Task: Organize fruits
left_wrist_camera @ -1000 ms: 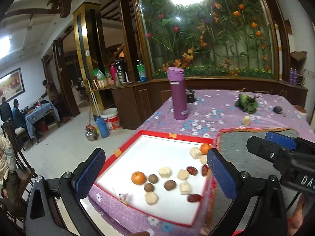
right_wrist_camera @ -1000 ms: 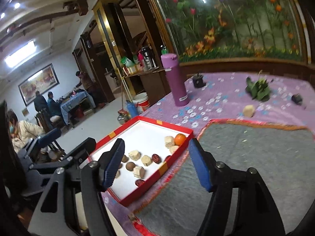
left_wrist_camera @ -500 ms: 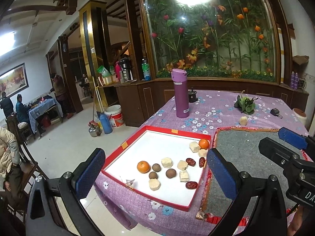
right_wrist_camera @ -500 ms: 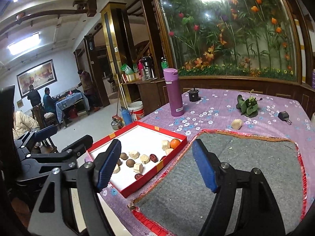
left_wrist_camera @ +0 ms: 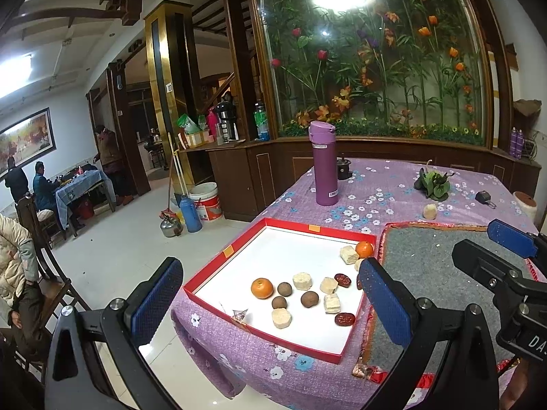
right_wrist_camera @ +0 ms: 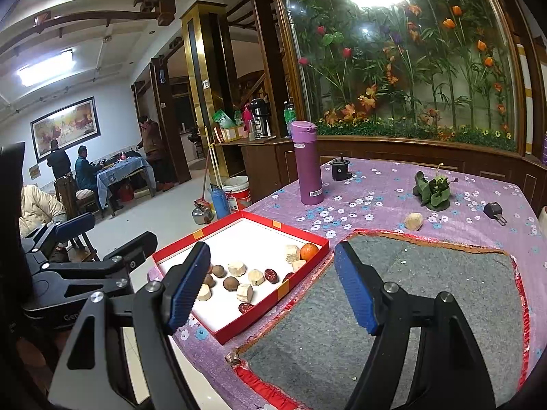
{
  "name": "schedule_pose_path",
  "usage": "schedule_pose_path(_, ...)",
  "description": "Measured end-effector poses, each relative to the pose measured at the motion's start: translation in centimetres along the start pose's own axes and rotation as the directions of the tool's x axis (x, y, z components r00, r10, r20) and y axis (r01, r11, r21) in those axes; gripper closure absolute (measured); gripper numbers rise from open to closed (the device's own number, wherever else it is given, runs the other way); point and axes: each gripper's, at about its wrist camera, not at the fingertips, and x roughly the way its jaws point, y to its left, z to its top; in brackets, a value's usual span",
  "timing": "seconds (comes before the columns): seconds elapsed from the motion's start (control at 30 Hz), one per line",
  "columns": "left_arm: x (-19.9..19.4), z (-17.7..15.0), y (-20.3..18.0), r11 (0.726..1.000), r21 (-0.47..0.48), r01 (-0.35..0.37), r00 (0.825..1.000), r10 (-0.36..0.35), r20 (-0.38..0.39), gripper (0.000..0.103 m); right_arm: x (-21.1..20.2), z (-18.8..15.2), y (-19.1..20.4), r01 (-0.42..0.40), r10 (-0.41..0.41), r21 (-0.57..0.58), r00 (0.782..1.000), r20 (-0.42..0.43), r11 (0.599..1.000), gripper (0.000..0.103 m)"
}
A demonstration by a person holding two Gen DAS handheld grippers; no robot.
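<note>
Red-rimmed tray [left_wrist_camera: 218,259] holds fruit; left tool [left_wrist_camera: 270,304] and right tool [right_wrist_camera: 273,283] both wide

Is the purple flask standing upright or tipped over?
Upright: the purple flask stands on its base on the tablecloth, lid on top.

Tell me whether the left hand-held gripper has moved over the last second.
Yes. The left hand-held gripper has pulled back and up from the red box: the box looks smaller and farther off between its open fingers, and more table edge and floor show.
</note>
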Motion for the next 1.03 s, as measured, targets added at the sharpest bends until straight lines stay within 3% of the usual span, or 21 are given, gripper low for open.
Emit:
schedule_pose_path(0.7, 0.1, -0.3, 0.2, 1.0, 0.006, 0.012, 1.0, -0.012, -0.005, 0.0, 0.4, 0.0, 0.6, -0.002, 0.002, -0.007, 1.0, -0.006, 1.0, 0.027)
schedule_pose_path(0.93, -0.9, 0.3, 0.0, 1.0, -0.015, 0.022, 0.997, -0.021, 0.076, 0.0, 0.7, -0.4, -0.1, -0.003, 0.003, 0.009, 1.0, -0.012, 1.0, 0.027)
schedule_pose_path(1.03, -0.3, 0.9, -0.4, 0.998, -0.025, 0.054, 0.997, -0.052, 0.06, 0.0, 0.8, -0.4, -1.4, 0.016, -0.016, 0.023, 1.0, -0.011, 1.0, 0.027)
